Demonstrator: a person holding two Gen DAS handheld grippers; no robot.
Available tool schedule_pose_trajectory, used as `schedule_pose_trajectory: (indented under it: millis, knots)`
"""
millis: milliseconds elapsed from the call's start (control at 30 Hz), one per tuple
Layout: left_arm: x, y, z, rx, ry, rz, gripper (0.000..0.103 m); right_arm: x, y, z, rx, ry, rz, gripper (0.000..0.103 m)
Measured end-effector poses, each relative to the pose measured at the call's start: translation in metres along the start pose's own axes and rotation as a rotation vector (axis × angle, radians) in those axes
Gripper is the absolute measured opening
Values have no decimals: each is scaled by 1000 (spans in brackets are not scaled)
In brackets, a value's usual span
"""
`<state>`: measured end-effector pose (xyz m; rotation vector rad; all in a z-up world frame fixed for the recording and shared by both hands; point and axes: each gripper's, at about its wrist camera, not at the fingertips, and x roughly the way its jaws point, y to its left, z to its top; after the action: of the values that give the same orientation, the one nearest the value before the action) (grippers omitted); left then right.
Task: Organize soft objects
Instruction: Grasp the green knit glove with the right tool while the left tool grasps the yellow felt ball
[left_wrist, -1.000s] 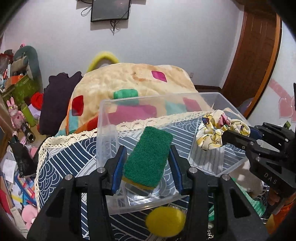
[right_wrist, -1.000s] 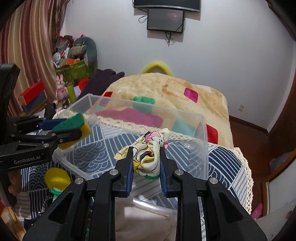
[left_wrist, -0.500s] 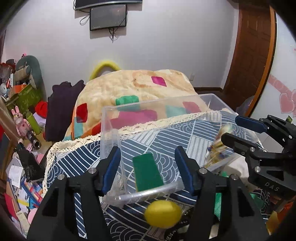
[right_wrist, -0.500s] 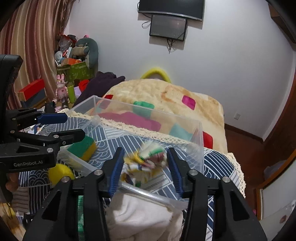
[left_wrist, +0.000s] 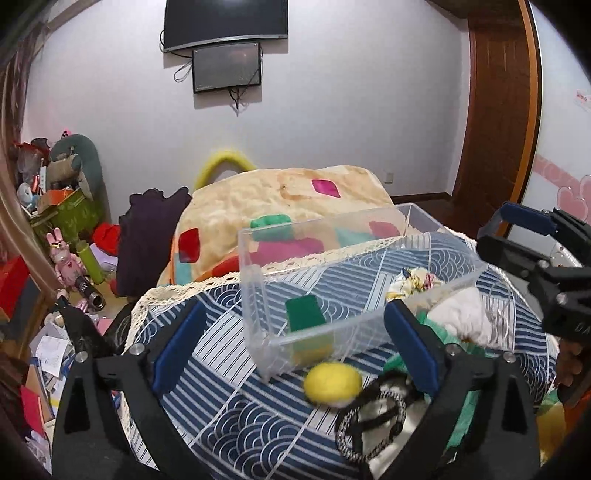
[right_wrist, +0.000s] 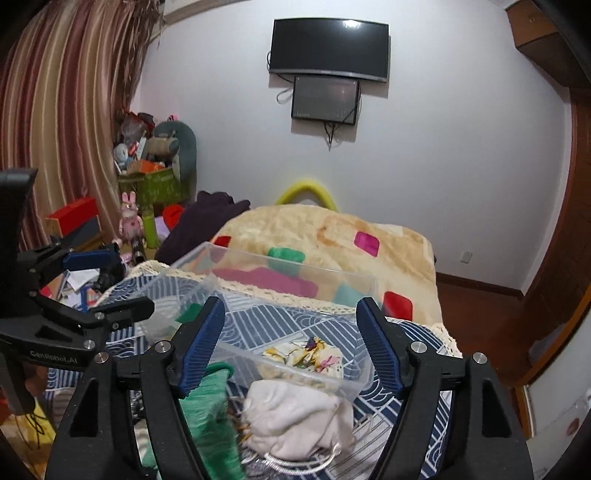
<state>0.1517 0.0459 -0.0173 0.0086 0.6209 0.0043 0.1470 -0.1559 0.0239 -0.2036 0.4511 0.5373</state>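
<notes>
A clear plastic bin (left_wrist: 255, 295) (right_wrist: 280, 258) stands on the blue wave-patterned tablecloth (left_wrist: 221, 387). A green-and-yellow sponge (left_wrist: 304, 317) lies at its left end and a floral scrunchie (left_wrist: 413, 282) (right_wrist: 306, 352) at its right end. My left gripper (left_wrist: 291, 314) (right_wrist: 129, 280) hangs above and short of the bin, its jaws opening wide with nothing gripped. My right gripper (right_wrist: 291, 306) (left_wrist: 495, 225) is also opening, empty, above the scrunchie's end. In front of the bin lie a yellow ball (left_wrist: 332, 382), a white cloth (right_wrist: 299, 417), a green cloth (right_wrist: 210, 406) and a black-and-white cord loop (left_wrist: 369, 424).
Behind the table is a bed with a beige patched blanket (left_wrist: 280, 199). Toys, boxes and papers (left_wrist: 62, 229) crowd the floor at the left. A wooden door (left_wrist: 495, 110) stands at the right, and two screens (right_wrist: 328, 66) hang on the far wall.
Both grippers let go: the sponge and the scrunchie dropped into the bin. Both have drawn back and upward with their jaws spreading.
</notes>
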Motion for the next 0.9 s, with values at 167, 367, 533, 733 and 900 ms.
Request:
schedule_pose_trajectory:
  millis: [167, 367, 533, 733, 900]
  knots:
    - [-4, -2, -18, 31, 18, 26, 101, -3, 9, -12, 1, 4, 13, 72]
    - [6, 0, -41, 21, 45, 29, 99, 1, 18, -30, 17, 35, 49, 72]
    - [22, 2, -52, 0, 111, -25, 80, 7, 25, -42, 30, 72, 91, 72]
    - [39, -7, -61, -9, 145, -53, 80, 12, 35, -54, 16, 111, 131, 72]
    - [53, -9, -66, -31, 184, -80, 71, 18, 39, -62, 1, 142, 146, 64]
